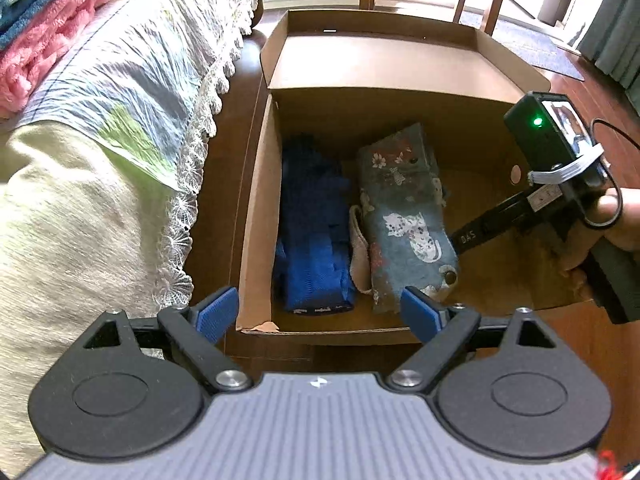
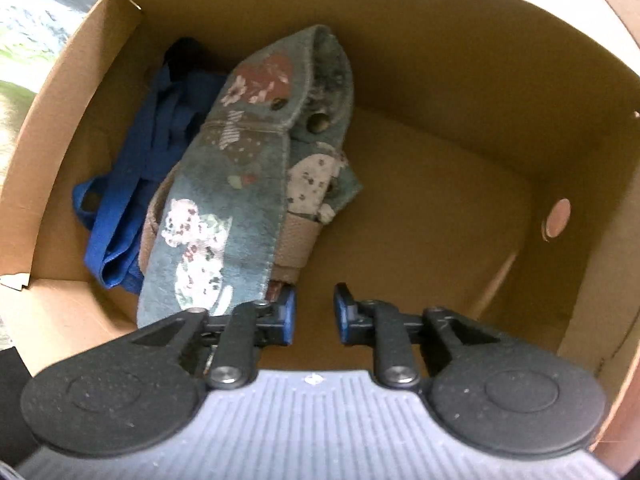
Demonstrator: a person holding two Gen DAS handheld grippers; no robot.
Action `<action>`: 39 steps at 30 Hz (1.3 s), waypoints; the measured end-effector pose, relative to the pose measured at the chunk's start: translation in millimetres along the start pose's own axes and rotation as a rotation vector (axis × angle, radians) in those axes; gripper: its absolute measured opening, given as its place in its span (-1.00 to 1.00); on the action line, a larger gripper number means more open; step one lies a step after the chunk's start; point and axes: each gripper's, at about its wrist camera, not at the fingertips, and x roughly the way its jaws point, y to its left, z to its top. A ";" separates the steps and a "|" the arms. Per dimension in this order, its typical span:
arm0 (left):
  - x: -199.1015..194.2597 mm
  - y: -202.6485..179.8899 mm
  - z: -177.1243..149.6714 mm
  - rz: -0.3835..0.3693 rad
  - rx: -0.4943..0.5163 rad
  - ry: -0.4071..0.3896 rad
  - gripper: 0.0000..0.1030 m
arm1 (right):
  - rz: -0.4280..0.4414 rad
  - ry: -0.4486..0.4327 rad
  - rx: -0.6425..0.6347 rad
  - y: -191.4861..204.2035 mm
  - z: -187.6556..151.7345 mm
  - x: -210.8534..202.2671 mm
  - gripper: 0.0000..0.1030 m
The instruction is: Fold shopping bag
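Cardboard box (image 1: pixel 256 208): brown and open-topped, it is standing on a wooden floor beside a cloth-draped bed (image 1: pixel 100 128), with its flap lying open at the far side.
Patterned shopping bag (image 2: pixel 216 208): grey-blue fabric printed with pale cats and flowers is lying folded on the box floor, its snap tab and beige handle loops showing at one end.
Blue bag (image 1: pixel 312 236): a second folded bundle is lying just beside the patterned one, between it and the left box wall, and touching it along one side.
Left gripper (image 1: pixel 320 314): it is hovering above the near rim of the box with its blue pads spread wide and nothing between them.
Right gripper (image 2: pixel 315 314): it is reaching inside the box, its pads standing apart with a narrow gap and gripping nothing; its left pad is sitting just beside the near edge of the patterned bag, and contact cannot be confirmed.
Person's hand (image 1: pixel 600 236): it is gripping the handle of the right tool at the right box wall.
Handling, judged: the cloth is looking light, soft and limp, so the folds are likely to slump open if lifted from one corner.
Hold, judged: pinching across the stacked layers at the near end, or at the stiffer handle webbing, is appearing safest.
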 end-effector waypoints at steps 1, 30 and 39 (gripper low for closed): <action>-0.8 -0.6 -0.2 -0.004 -0.003 -0.001 0.73 | 0.003 -0.005 -0.009 0.9 0.3 -0.4 -0.64; -70.5 -15.8 0.9 -0.020 -0.093 -0.133 0.83 | 0.007 -0.299 -0.004 0.2 -50.0 -119.3 0.55; -109.7 -28.9 -10.6 0.112 -0.064 -0.237 0.89 | -0.021 -0.418 -0.011 21.5 -91.2 -167.7 0.96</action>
